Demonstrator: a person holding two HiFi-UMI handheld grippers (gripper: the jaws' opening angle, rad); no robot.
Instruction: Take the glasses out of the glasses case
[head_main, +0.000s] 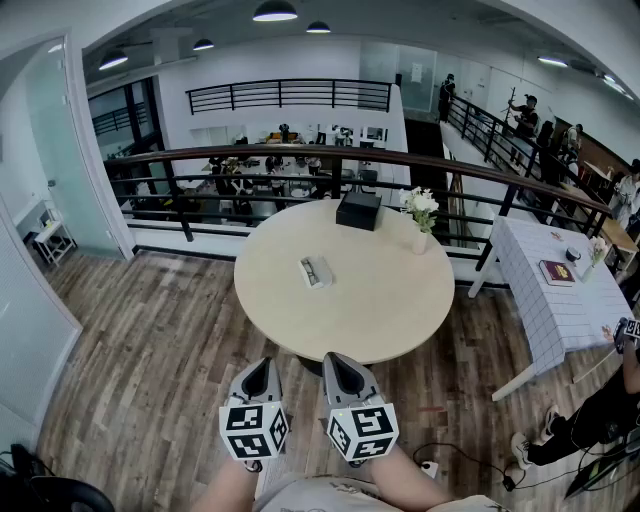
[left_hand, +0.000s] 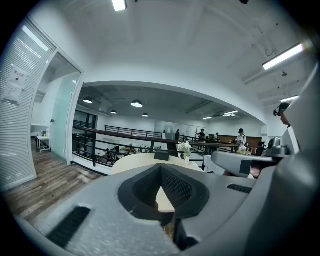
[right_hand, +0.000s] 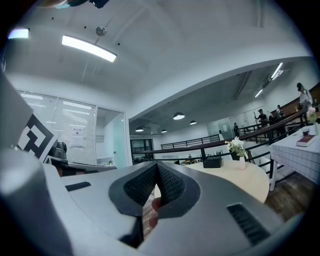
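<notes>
The glasses case (head_main: 316, 271), a small pale box with the glasses showing in it, lies near the middle of the round beige table (head_main: 390, 310). Both grippers hover over the floor short of the table's near edge, well away from the case. My left gripper (head_main: 263, 361) is shut with nothing in it, and my right gripper (head_main: 333, 357) beside it is shut and empty too. In the left gripper view the left gripper (left_hand: 161, 167) points at the table (left_hand: 135, 160) with its jaw tips together. In the right gripper view the right gripper (right_hand: 157, 165) looks the same; the case does not show in either gripper view.
A black box (head_main: 358, 210) and a vase of white flowers (head_main: 421, 214) stand at the table's far edge, with a dark railing (head_main: 200, 160) behind. A white-clothed table (head_main: 560, 300) with a book is at the right. A person (head_main: 600, 420) and cables are at the lower right.
</notes>
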